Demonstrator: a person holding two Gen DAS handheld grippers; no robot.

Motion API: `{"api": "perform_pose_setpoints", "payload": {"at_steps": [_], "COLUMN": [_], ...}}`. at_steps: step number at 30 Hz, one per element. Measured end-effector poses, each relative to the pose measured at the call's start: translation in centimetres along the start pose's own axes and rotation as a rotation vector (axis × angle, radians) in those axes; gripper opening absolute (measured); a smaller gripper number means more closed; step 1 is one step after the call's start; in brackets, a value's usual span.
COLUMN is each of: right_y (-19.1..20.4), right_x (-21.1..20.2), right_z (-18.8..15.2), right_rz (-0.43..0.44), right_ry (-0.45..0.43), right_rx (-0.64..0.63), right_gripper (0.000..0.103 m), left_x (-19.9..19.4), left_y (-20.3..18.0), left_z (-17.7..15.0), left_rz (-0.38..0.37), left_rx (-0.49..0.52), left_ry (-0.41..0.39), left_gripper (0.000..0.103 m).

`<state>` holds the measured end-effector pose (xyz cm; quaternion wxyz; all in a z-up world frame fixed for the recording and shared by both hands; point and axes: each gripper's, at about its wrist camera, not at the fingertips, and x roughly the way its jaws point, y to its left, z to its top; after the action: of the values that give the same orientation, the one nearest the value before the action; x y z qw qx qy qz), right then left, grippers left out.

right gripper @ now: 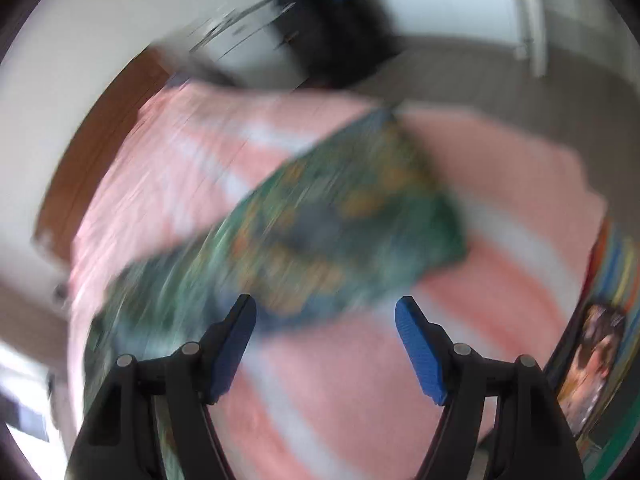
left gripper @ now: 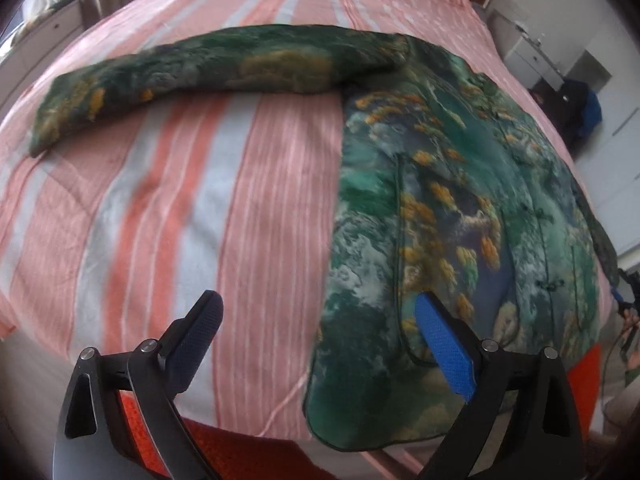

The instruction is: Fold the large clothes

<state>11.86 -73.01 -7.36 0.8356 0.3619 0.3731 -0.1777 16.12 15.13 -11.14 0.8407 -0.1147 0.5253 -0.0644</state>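
Item: padded green jacket (left gripper: 460, 208), judged soft, bulky; sleeve (left gripper: 192, 76) at upper left, best gripped at hem. Left gripper (left gripper: 320, 322) and right gripper (right gripper: 326, 326) fingers spread wide, empty.

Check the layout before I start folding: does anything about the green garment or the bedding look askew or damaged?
Nothing stands out. The green printed garment lies flat on the striped sheet, one sleeve stretched sideways. Both tongs are open and hold nothing. The right wrist view is blurred.
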Motion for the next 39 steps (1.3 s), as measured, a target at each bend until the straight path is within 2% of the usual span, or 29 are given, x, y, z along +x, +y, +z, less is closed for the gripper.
{"api": "perform_pose_setpoints", "payload": {"at_steps": [1, 4, 6, 9, 10, 11, 12, 13, 15, 18, 20, 22, 23, 24, 25, 27, 29, 30, 31, 33, 35, 37, 39], "right_y": [1.4, 4.6, 6.4, 8.7, 9.5, 10.7, 11.1, 11.6, 12.3, 13.4, 13.7, 13.6, 14.5, 14.8, 15.0, 15.6, 15.8, 16.4, 16.9, 18.1, 19.6, 21.2, 22.5], "right_x": [-0.1, 0.0, 0.8, 2.3, 2.6, 3.5, 3.4, 3.1, 2.9, 1.2, 0.6, 0.8, 1.6, 2.0, 2.5, 2.7, 0.2, -1.2, -2.2, -4.8, -6.5, -6.9, -6.8], "right_z": [-2.6, -8.2, -11.9, -15.5, -16.3, -17.3, -18.0, -18.2, -17.8, -17.4, -17.0, -17.1, -16.7, -17.0, -17.4, -17.4, -17.0, -17.1, -17.3, -17.8, -18.9, -20.2, -21.4], "right_rz": [0.113, 0.237, 0.281, 0.249, 0.24, 0.226, 0.21, 0.167, 0.156, 0.142, 0.121, 0.078, 0.064, 0.045, 0.02, 0.006, 0.002, -0.011, -0.018, -0.007, 0.057, 0.119, 0.137], "right_ry": [0.091, 0.258, 0.347, 0.428, 0.451, 0.48, 0.489, 0.481, 0.476, 0.442, 0.434, 0.424, 0.415, 0.4, 0.386, 0.356, 0.234, 0.152, 0.09, -0.044, -0.133, -0.156, -0.168], "right_rx": [-0.085, -0.269, -0.356, -0.501, -0.544, -0.599, -0.628, -0.664, -0.677, -0.725, -0.728, -0.766, -0.78, -0.787, -0.78, -0.751, -0.724, -0.72, -0.721, -0.722, -0.719, -0.757, -0.812], "right_gripper": [0.072, 0.073, 0.073, 0.07, 0.066, 0.046, 0.023, 0.015, 0.013, 0.012, 0.012, 0.013, 0.017, 0.026, 0.032, 0.066, 0.079, 0.082, 0.084, 0.094, 0.1, 0.1, 0.1], "left_x": [0.3, 1.7, 3.0, 3.9, 3.9, 3.9, 3.8, 3.5, 2.6, 0.8, 0.7, 1.6, 2.0, 2.1, 1.9, 0.3, -2.4, -3.9, -5.3, -7.8, -9.8, -11.9, -11.9], "left_y": [-0.3, -1.3, -2.2, -4.0, -4.4, -4.8, -5.2, -5.8, -6.9, -8.5, -9.1, -9.5, -9.6, -9.8, -9.8, -10.1, -10.2, -10.6, -11.1, -11.5, -10.9, -8.9, -8.2], "left_z": [-0.2, -0.8, -1.2, -1.8, -2.0, -2.2, -2.3, -2.5, -2.8, -3.8, -4.4, -4.5, -4.5, -4.4, -4.2, -3.9, -3.5, -3.2, -2.8, -2.0, -1.3, -0.3, 0.5], "left_rz": [-0.011, -0.016, 0.009, 0.036, 0.027, 0.0, -0.01, -0.009, -0.035, -0.053, -0.042, 0.028, 0.07, 0.089, 0.087, 0.064, 0.081, 0.102, 0.124, 0.143, 0.153, 0.138, 0.105], "left_rx": [0.015, 0.047, 0.081, 0.128, 0.13, 0.125, 0.123, 0.134, 0.154, 0.216, 0.241, 0.259, 0.263, 0.254, 0.24, 0.223, 0.22, 0.217, 0.211, 0.176, 0.113, 0.044, -0.029], "left_ry": [0.012, 0.047, 0.087, 0.109, 0.112, 0.124, 0.13, 0.126, 0.132, 0.131, 0.141, 0.138, 0.129, 0.121, 0.11, 0.059, -0.04, -0.107, -0.177, -0.316, -0.434, -0.5, -0.5], "left_gripper": [0.097, 0.098, 0.098, 0.096, 0.078, 0.068, 0.05, 0.035, 0.021, 0.019, 0.02, 0.039, 0.046, 0.054, 0.057, 0.062, 0.079, 0.092, 0.1, 0.101, 0.102, 0.103, 0.103]}}
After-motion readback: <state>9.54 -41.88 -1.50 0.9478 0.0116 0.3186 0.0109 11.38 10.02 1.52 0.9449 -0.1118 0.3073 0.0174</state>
